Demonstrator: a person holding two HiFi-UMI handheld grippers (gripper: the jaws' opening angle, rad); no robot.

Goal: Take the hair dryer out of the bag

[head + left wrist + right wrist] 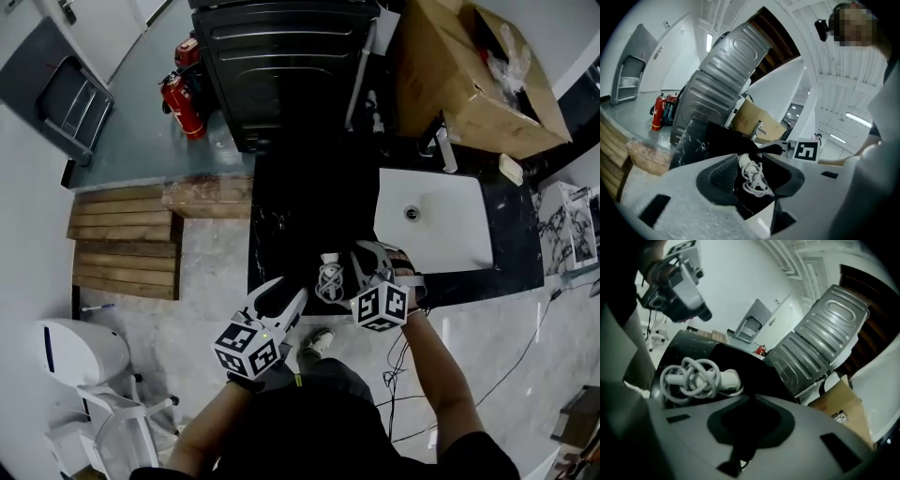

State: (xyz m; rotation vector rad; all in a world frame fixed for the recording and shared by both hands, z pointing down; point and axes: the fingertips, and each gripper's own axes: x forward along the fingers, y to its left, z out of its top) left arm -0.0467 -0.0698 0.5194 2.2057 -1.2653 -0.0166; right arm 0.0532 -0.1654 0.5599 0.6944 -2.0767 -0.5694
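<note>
A black marble counter (pixel 281 211) runs away from the person, who stands at its near edge.

Closest in, the left gripper (pixel 757 180) has its jaws moderately apart and clamped on nothing. Black cloth and loops of white cord show through the gap. The right gripper (pixel 752 398) is closed, its tips pinched together on what looks like a thin fold of the black fabric bag (pixel 689 345).

Between the two grippers, at the bag's mouth, lies the white hair dryer wound in its own white cord (pixel 723 379). It sits just beyond the left jaws and just beside the right ones.

Further back are a white rectangular sink (pixel 441 225), an open brown cardboard box (pixel 469 84) and a dark ribbed metal appliance (pixel 281 66). Red fire extinguishers (pixel 183 98) stand on the floor beside the appliance.

The risks, as I judge them:
- **Cord only:** if the left jaws close on a loop alone, the coil could unwind and leave the dryer behind.
- **Thin fold:** it could slip from the right tips, and the bag would then follow the dryer.
- **Counter edge:** everything sits close to it, so a loose grip could send the dryer to the floor.

The bag is black on black stone, so its outline and opening are hard to trace. The dryer's nozzle end is not visible. I cannot tell whether the dryer is still partly inside the bag.
</note>
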